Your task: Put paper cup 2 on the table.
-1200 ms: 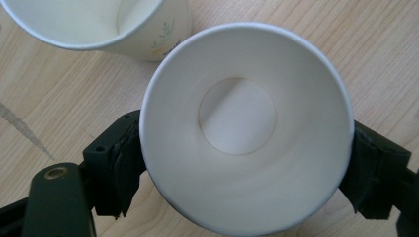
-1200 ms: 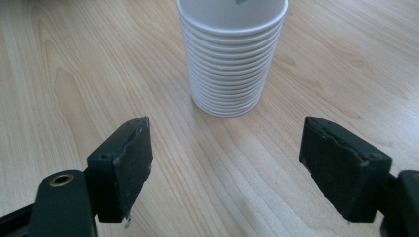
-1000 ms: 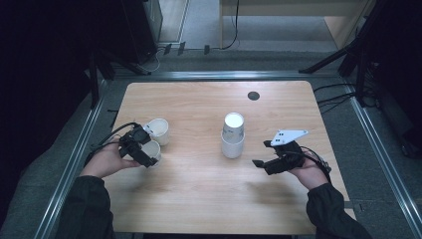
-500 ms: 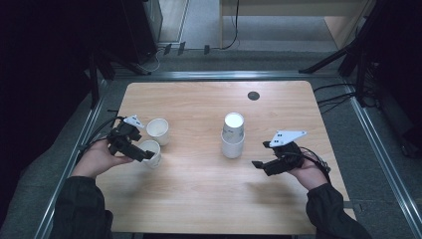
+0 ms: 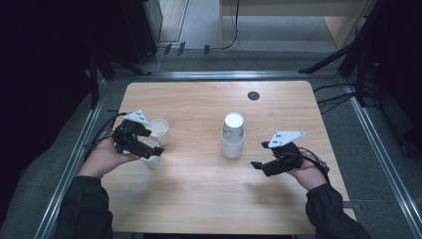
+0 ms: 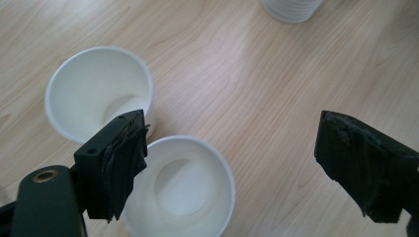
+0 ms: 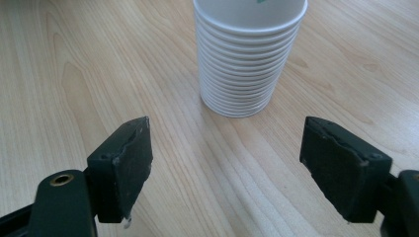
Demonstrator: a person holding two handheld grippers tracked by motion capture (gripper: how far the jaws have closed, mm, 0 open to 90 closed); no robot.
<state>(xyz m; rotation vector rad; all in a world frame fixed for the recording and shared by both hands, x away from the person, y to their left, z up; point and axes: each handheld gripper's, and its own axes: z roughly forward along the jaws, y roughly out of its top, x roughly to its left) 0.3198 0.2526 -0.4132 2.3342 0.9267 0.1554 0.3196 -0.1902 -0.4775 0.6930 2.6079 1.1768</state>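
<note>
High view: left tongs (image 5: 149, 151) have risen off the two white paper cups, near one (image 5: 152, 155), far one (image 5: 159, 131), both upright on the wooden desk (image 5: 199, 199). Left gripper view: jaws spread, nothing pinched, cup released. Right gripper view: right tongs (image 7: 225, 163) spread, facing the white cup stack (image 7: 249, 54).

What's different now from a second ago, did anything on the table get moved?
The left tool has drawn back toward the table's left edge and lifted off the near cup, its jaws open around nothing, leaving that cup standing beside the far cup. Both cups, the cup stack and the open right tool stayed put.
</note>
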